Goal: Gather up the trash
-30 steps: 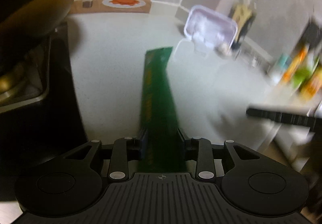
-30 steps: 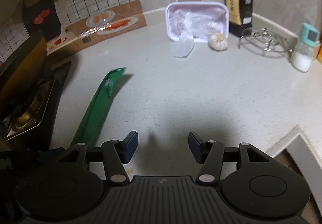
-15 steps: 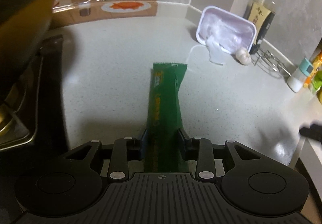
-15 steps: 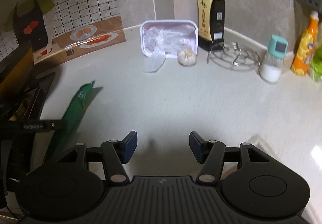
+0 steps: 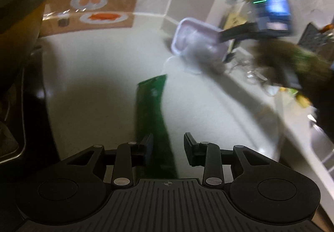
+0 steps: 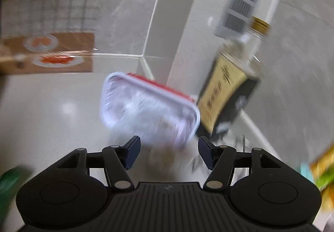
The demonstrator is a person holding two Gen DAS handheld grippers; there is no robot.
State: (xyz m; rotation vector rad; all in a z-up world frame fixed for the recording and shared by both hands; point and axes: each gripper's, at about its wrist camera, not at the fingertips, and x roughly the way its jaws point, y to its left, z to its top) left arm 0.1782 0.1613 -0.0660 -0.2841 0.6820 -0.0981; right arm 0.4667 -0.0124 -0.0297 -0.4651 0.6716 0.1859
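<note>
Kitchen counter [image 5: 94, 86], trash pickup under way. The left gripper [image 5: 168, 144] is pointing down along a long green wrapper [image 5: 150, 102], which is stretching from between its jaws out toward the middle of the counter. The jaws are standing wide. The left pad is sitting against the wrapper's edge while the right pad is showing a gap beside it, so the wrapper appears to be loose rather than pinched, though blur is making that hard to confirm. To the left, a dark stove [image 5: 35, 107] is bordering the counter's left edge, w/ a dark pan [image 5: 18, 23] looming above it.

The right gripper [image 6: 168, 148] is aiming at a white plastic tray [image 6: 146, 107] w/ crumpled clear film inside it. The tray is sitting in the counter's back corner, just beside a dark bottle [image 6: 229, 90] w/ a gold label and cap. The right gripper's jaws have just been opening and are standing about halfway apart w/ nothing between them. The tray is lying ahead of the fingertips, not within them. In the left wrist view, the person's hand [image 5: 292, 61] is showing as a dark smear over the counter's right side, near the tray. A steel sink [image 5: 321, 144] is showing at the counter's right edge.
</note>
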